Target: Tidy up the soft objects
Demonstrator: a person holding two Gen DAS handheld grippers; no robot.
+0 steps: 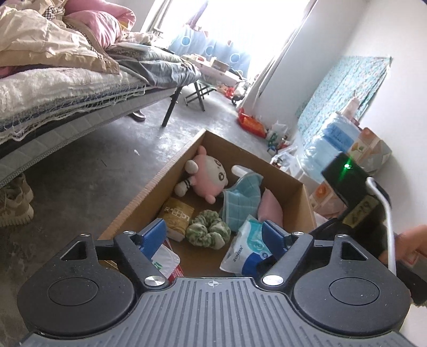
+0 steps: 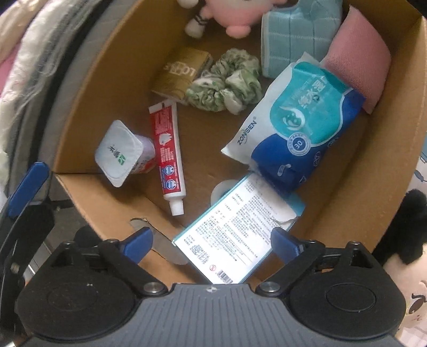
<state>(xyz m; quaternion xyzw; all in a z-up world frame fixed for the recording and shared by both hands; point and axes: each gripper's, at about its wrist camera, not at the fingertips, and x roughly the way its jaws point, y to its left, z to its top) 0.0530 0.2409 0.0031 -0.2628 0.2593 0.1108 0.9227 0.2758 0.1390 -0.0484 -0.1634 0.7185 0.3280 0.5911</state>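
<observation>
A cardboard box (image 1: 149,186) (image 2: 80,88) on the floor holds a pink plush toy (image 1: 210,170) (image 2: 234,16), a teal cloth (image 1: 242,200) (image 2: 296,37), a pink cushion (image 1: 271,209) (image 2: 360,64), a green scrunchie (image 1: 208,229) (image 2: 224,80) and a blue wet-wipes pack (image 1: 245,248) (image 2: 299,125). My left gripper (image 1: 213,236) is open and empty above the box's near end. My right gripper (image 2: 212,244) is open and empty over the box, above a white-and-teal flat packet (image 2: 234,235).
The box also holds a gold carton (image 1: 177,216) (image 2: 181,72), a red toothpaste tube (image 2: 168,152) and a yogurt cup (image 2: 122,152). A bed (image 1: 66,88) stands to the left, shoes (image 1: 13,205) beneath it. Bags and clutter (image 1: 333,149) line the right wall. A black-and-white plush (image 2: 408,253) sits outside the box.
</observation>
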